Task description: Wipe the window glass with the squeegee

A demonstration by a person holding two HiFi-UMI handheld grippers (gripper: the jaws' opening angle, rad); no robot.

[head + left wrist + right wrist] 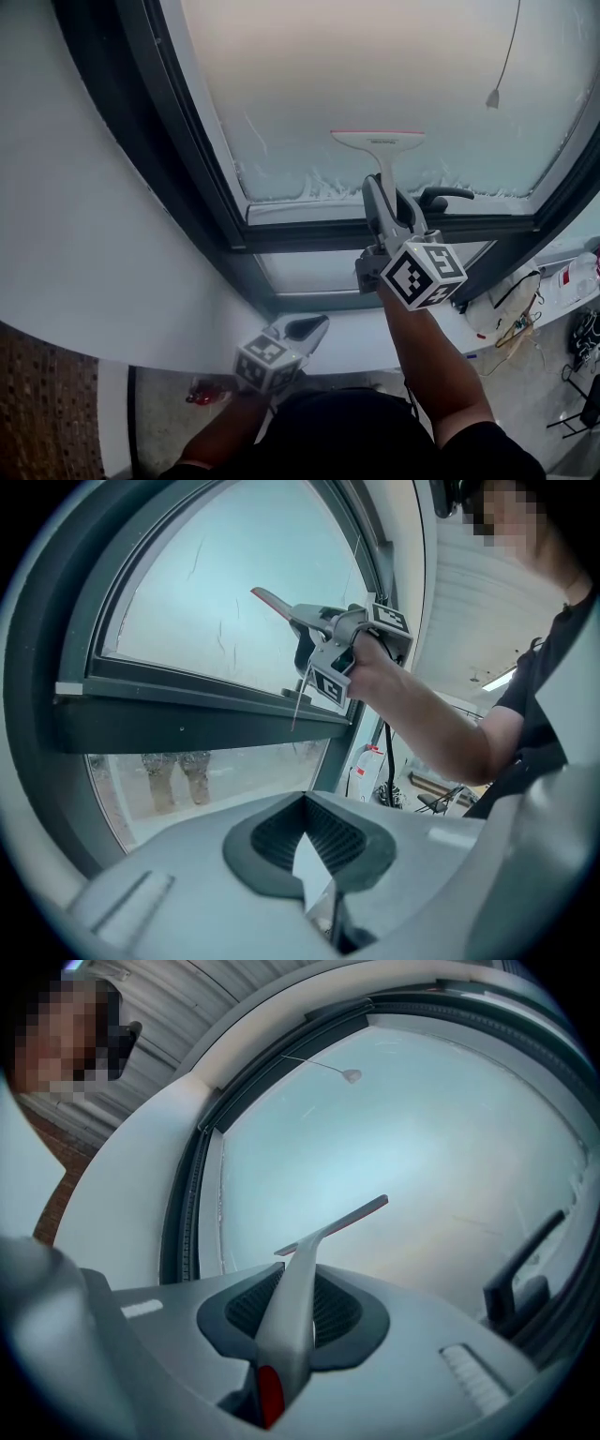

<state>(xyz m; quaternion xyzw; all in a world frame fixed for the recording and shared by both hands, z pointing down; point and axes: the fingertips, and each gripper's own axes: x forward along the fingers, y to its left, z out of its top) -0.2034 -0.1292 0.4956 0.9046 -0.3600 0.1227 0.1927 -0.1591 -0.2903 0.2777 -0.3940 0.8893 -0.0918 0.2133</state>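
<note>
The right tool (382, 192) is pinching the handle of the squeegee (378, 141), with the jaws pressed onto both sides of the handle. The squeegee blade is lying level against the lower part of the window glass (375, 66), above a band of foam residue (300, 183) that is running along the bottom edge. The left tool (307, 327) is hanging low near the white sill (94, 281), well apart from the glass. Its jaws are pressed together and holding nothing.

The step in hand appears to be a wiping stroke across the lower pane. To do it well:

- The blade should be sitting flat on the glass along its full length, since a lifted corner is likely to be leaving streaks.
- Pressure should be staying even while the blade is travelling in one straight line.
- The stroke should be running down into the foam band and ending at the frame (375, 234).
- The right tool should be passing clear of the dark window handle (441, 197), which is sitting just beside it.
</note>
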